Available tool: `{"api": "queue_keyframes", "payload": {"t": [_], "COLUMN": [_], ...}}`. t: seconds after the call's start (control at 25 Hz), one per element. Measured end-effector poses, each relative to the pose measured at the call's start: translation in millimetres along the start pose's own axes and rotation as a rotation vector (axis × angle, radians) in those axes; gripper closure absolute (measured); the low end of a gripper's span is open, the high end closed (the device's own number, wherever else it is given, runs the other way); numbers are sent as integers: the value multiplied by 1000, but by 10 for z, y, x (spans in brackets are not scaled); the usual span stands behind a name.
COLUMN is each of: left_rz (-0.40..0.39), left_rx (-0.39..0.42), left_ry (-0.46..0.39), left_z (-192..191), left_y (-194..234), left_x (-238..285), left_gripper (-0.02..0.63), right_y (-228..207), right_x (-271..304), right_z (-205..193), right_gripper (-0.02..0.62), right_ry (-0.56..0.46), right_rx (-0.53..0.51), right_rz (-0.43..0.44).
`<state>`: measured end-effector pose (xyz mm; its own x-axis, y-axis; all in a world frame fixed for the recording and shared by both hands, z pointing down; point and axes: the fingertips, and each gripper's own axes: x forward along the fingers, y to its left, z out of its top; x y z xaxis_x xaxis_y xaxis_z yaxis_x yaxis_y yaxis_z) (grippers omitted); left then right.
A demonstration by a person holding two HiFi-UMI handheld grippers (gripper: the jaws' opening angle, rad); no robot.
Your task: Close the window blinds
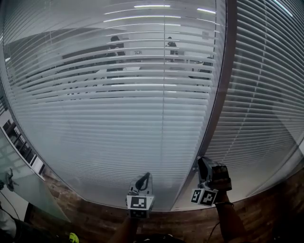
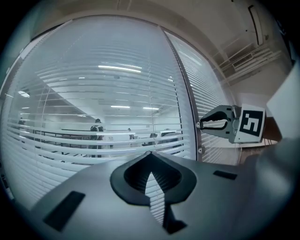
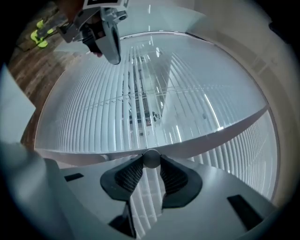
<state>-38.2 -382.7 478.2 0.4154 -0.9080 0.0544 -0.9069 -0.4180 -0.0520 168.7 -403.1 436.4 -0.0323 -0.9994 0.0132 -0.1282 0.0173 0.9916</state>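
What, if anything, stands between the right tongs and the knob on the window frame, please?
Nothing visible does: the right tongs are closed directly on the round knob, which sits on the window frame.

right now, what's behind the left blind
Through gaps in the upper half of the left blind you can see a lit room, two people standing and long lights. Lower down the slats overlap and cover whatever is behind them.

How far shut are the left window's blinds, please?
Partly open: the blinds show people in the room beyond between their upper slats, while the lower slats look shut.
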Motion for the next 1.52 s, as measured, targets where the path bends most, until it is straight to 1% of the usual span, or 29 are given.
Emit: {"api": "queue_keyframes", "payload": {"t": [0.04, 0.12, 0.28, 0.36, 0.4, 0.44, 0.48, 0.68, 0.84, 0.88, 0.92, 1.0, 1.24, 1.32, 1.52], "left_rz": [-4, -8, -17, -22, -24, -24, -24, -35, -45, -46, -49, -55, -59, -59, -54], "left_rx": [0, -1, -6, -4, -3, -3, -5, -1, -1, -1, 0, 5, 2, 3, 5], "left_ry": [-1, 1, -2, -6, -7, -7, -6, 2, 6, 7, 6, 5, 1, 2, 2], "left_z": [0, -3, 7, 16, 17, 18, 17, 6, -16, -15, -11, 0, 15, 3, 15], "left_y": [-14, -34, -67, -87, -93, -96, -99, -157, -227, -240, -254, -291, -320, -326, -304], "left_x": [4, 6, -4, -15, -22, -30, -38, -63, -84, -84, -82, -79, -71, -71, -58], "left_gripper": [606, 606, 606, 606, 606, 606, 606, 606, 606, 606, 606, 606, 606, 606, 606], "right_y": [-18, -54, -40, -22, -15, -10, -2, 4, -133, -153, -148, -106, -88, -97, -102], "right_x": [-5, -22, -9, -21, -43, -75, -109, -179, -163, -148, -126, -75, 19, 17, 11], "right_z": [4, 16, 12, 9, 15, 24, 27, -53, -120, -125, -130, -132, -155, -173, -168], "right_gripper": [476, 476, 476, 476, 476, 476, 475, 472, 471, 469, 469, 457, 457, 466, 469], "right_ry": [8, 19, 31, 34, 27, 16, 3, -22, -82, -78, -63, -41, -23, -29, -48], "right_rx": [-40, -69, -82, -84, -64, -17, 61, 633, 1128, 1228, 1301, 1378, 1476, 1515, 1525], "right_rz": [-4, -4, -30, -67, -84, -92, -88, -1, 2, 12, 26, 46, 34, 29, 23]}}
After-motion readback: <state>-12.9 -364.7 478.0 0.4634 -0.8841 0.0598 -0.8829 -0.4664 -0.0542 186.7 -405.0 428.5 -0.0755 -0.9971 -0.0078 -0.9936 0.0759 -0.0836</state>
